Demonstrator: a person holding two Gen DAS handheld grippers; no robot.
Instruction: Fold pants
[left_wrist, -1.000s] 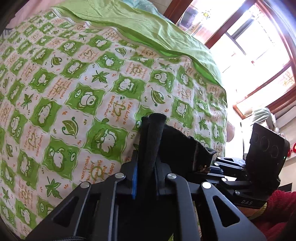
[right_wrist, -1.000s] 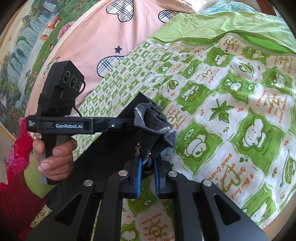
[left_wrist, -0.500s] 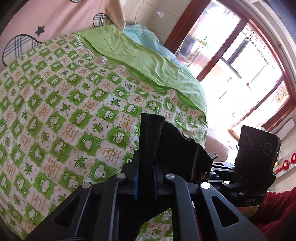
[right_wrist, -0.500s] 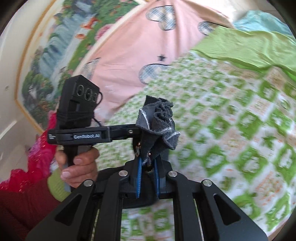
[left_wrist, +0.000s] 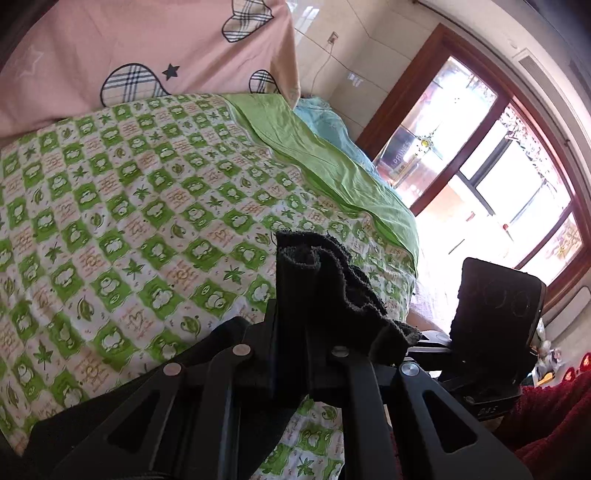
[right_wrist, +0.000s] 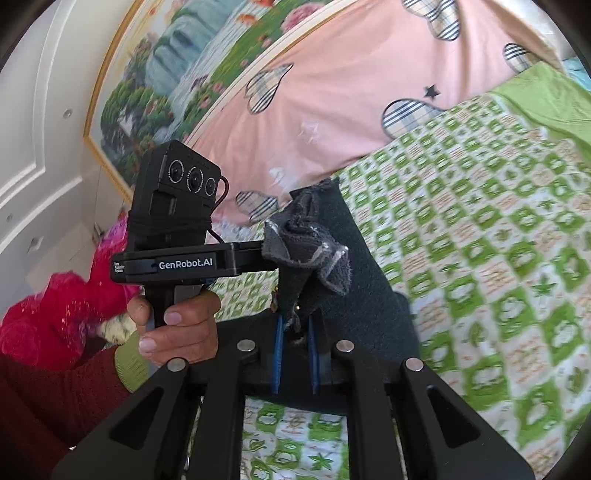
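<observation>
Now, lift: both my grippers have come up and tipped back since a second ago, so more of the wall and window shows behind the bed (left_wrist: 155, 206).
Left gripper (left_wrist: 295, 317): pressed together, pinching a dark bunched edge of the pants (left_wrist: 332, 280).
Right gripper (right_wrist: 295, 321): also pinched shut on a grey, frayed edge of the pants (right_wrist: 306, 240).
Where: pants hang between my two grippers, above the green patterned bedspread.
Meaning: I judge the cloth is now raised enough to swing into a fold.
Long axis: probably running gripper to gripper, with the rest drooping down; the lower part is hidden.
</observation>
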